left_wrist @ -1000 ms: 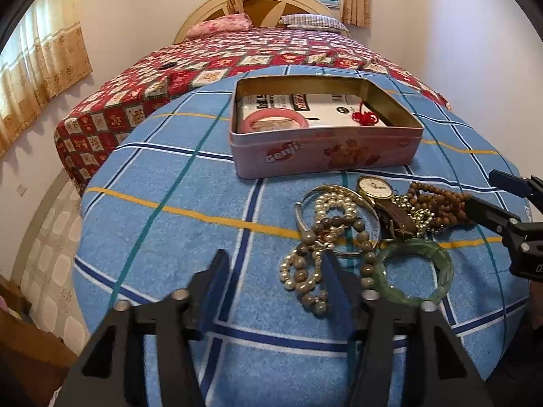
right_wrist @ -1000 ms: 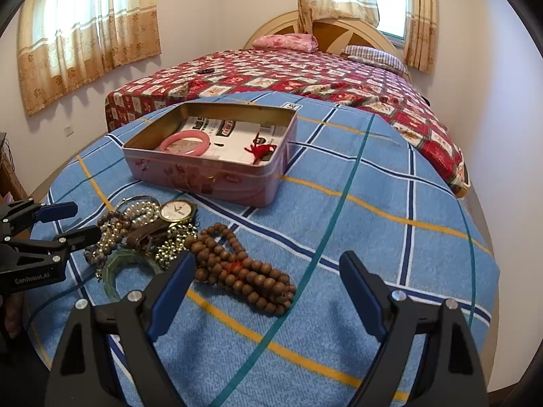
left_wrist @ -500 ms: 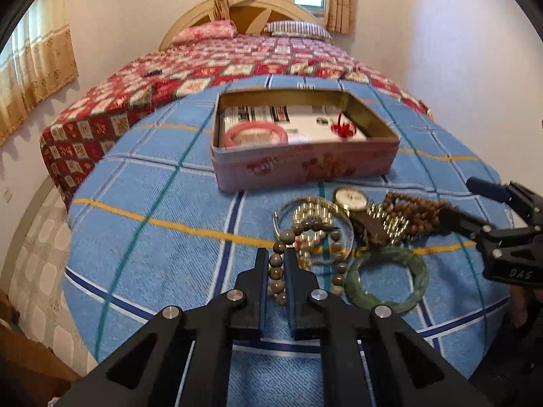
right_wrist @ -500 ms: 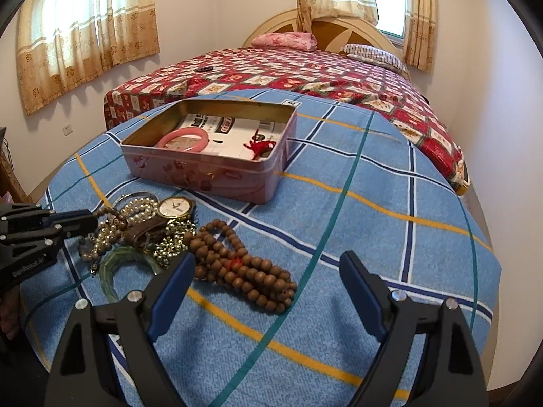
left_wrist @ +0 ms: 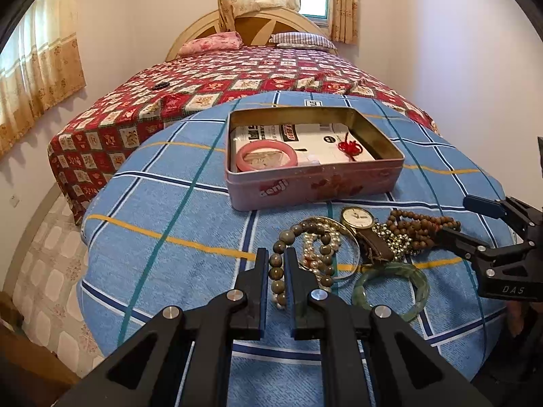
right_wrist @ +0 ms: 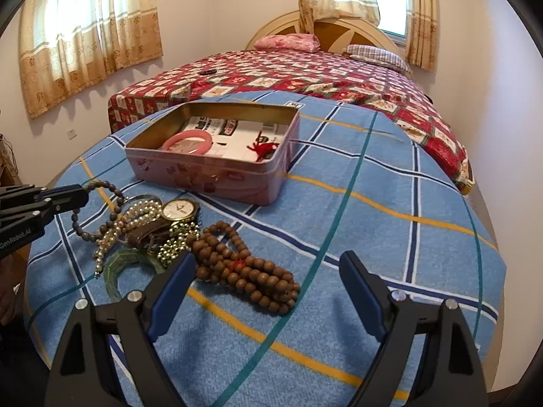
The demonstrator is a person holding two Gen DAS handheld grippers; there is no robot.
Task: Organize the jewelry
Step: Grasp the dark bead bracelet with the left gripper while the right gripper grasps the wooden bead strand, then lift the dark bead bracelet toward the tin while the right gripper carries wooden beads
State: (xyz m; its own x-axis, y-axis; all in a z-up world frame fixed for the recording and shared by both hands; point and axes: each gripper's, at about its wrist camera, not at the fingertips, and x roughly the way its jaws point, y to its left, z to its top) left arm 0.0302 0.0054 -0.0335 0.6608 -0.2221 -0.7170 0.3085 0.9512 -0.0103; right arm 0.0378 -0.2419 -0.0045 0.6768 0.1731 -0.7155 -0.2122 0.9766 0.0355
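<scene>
My left gripper (left_wrist: pixel 274 254) is shut on a grey-bead bracelet (left_wrist: pixel 279 247), several of its beads pinched between the pads. In the right wrist view the bracelet (right_wrist: pixel 115 200) loops from that gripper (right_wrist: pixel 76 196) down onto the jewelry pile. The pile holds a pearl strand (left_wrist: pixel 315 247), a watch (left_wrist: pixel 356 217), a green bangle (left_wrist: pixel 390 285) and a brown wooden bead strand (right_wrist: pixel 244 264). My right gripper (right_wrist: pixel 268 261) hovers open over the brown beads. The open pink tin (left_wrist: pixel 315 186) behind holds a pink bangle (left_wrist: pixel 266 156) and a red knot (left_wrist: pixel 351 146).
Everything lies on a blue checked blanket (right_wrist: pixel 373 210) spread over the foot of a bed with a red patterned quilt (left_wrist: pixel 237 81). The blanket drops off at left and front. A white wall (right_wrist: pixel 492 101) is close on the right.
My left gripper went from open over the pile to shut on the grey-bead bracelet, and the bracelet's loop has come up off the pile. The right gripper has not moved.
</scene>
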